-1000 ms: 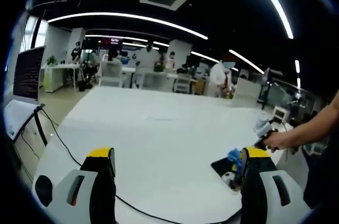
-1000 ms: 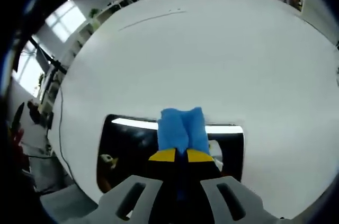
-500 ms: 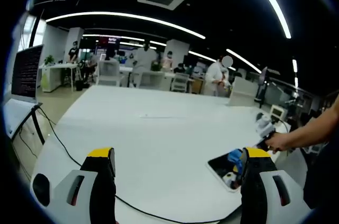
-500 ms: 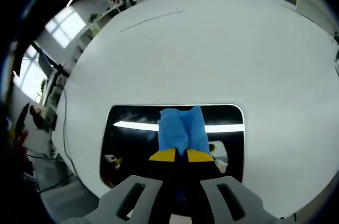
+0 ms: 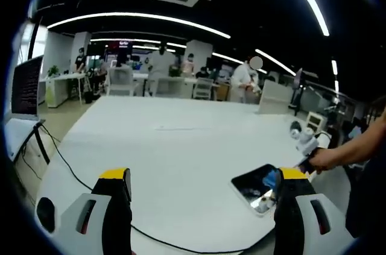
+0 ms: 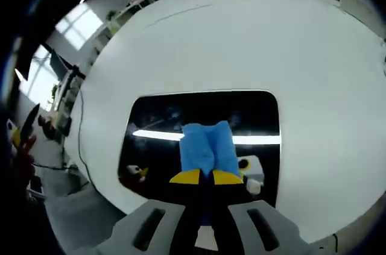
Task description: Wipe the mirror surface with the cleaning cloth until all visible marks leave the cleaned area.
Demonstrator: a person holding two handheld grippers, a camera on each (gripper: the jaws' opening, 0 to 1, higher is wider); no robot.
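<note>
Risk noted: my right gripper [image 6: 202,176], jaws pinching the blue cleaning cloth [image 6: 208,149], rides the mirror [image 6: 199,116] near the white table [image 6: 241,38] edge at 6 o'clock; unbraced, it could skid off. Left gripper [image 5: 202,182] hovers, jaws spread.

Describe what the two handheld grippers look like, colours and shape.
The left gripper has two black jaws with yellow tips rising from pale grey housings with dark slots. The right gripper has the same black jaws, yellow tips and grey slotted housings.
</note>
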